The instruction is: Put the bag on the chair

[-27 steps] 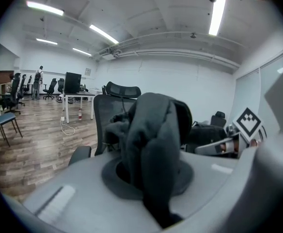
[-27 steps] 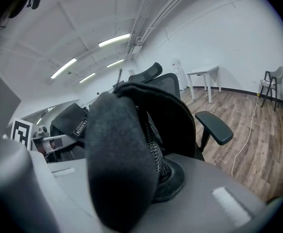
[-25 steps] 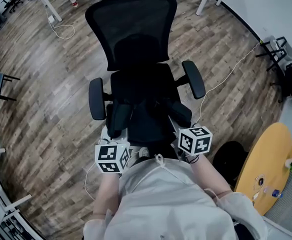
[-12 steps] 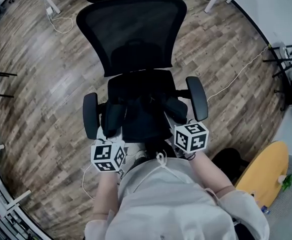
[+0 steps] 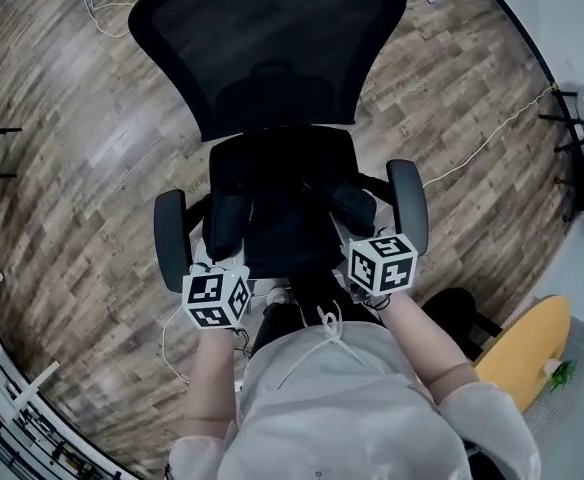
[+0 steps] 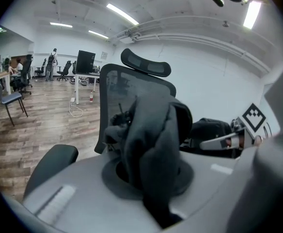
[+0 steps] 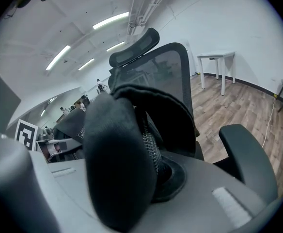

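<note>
- Both tools are closed on cloth. The left gripper [image 5: 220, 286] pinches a fold of the black bag [image 5: 282, 223], and the right gripper [image 5: 377, 260] is clamped on a bag edge just beside a zip [image 7: 149, 152].
- The bag is slung between the two grippers, over the front of the chair [image 5: 272, 53] seat and between the left armrest [image 5: 170, 240] and the right armrest [image 5: 409, 203].
- It's black on black, so I can't tell whether the bag's bottom is touching the seat yet.
- My take on the step: lower both sides evenly and let the seat carry the weight. Wait for the cloth at the jaws to go slack before opening.
- Set it well back toward the mesh backrest. It's a soft bag, so it'll likely slump, and near the front edge it could slide off.
- Keep loose folds inside the armrests. Go in gently, since an office chair like this may swivel or roll if nudged.
- Surface: a dark padded seat with the mesh back upright behind it and a headrest [image 6: 146, 64] on top.
- Room: a wood-plank floor [image 5: 92, 158], with a white cable [image 5: 482, 143] trailing across it.
- A round yellow table [image 5: 522, 338] is off to the person's right, and white desks stand by the wall [image 7: 218, 57].
- The left gripper view shows more desks, chairs and a few people far off under ceiling strip lights [image 6: 123, 14].
</note>
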A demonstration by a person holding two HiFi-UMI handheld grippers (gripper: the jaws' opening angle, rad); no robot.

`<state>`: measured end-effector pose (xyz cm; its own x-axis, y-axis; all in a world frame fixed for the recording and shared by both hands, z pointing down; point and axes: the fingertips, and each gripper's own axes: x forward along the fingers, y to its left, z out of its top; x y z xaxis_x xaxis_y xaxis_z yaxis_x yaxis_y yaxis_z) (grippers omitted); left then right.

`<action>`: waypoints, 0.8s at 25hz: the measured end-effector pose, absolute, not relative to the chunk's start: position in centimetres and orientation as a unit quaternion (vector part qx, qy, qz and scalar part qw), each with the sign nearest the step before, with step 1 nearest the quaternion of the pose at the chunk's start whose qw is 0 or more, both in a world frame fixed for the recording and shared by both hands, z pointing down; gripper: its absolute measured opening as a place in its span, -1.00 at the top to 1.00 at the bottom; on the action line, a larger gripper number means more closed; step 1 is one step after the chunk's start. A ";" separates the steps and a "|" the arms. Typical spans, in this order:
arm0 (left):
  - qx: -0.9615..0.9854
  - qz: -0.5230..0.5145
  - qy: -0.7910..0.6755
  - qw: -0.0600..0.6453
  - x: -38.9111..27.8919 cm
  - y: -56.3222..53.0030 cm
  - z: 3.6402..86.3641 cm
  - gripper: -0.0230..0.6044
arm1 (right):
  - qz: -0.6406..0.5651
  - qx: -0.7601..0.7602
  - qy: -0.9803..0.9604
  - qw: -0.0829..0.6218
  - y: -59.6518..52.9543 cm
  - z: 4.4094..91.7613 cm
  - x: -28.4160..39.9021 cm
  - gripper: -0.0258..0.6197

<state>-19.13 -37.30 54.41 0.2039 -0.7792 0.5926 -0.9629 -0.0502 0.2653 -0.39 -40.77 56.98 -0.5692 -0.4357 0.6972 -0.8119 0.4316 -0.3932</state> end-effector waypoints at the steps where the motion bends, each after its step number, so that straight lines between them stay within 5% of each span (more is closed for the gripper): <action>1: 0.707 0.148 -0.614 0.318 -19.3 -37.8 55.3 0.85 | 0.369 0.385 -0.805 0.259 -41.3 57.8 -0.5 0.83; 20: 0.678 0.224 -0.587 0.381 -20.4 -42.3 71.2 0.85 | 0.397 0.384 -0.774 0.308 -45.6 72.9 -0.9 0.83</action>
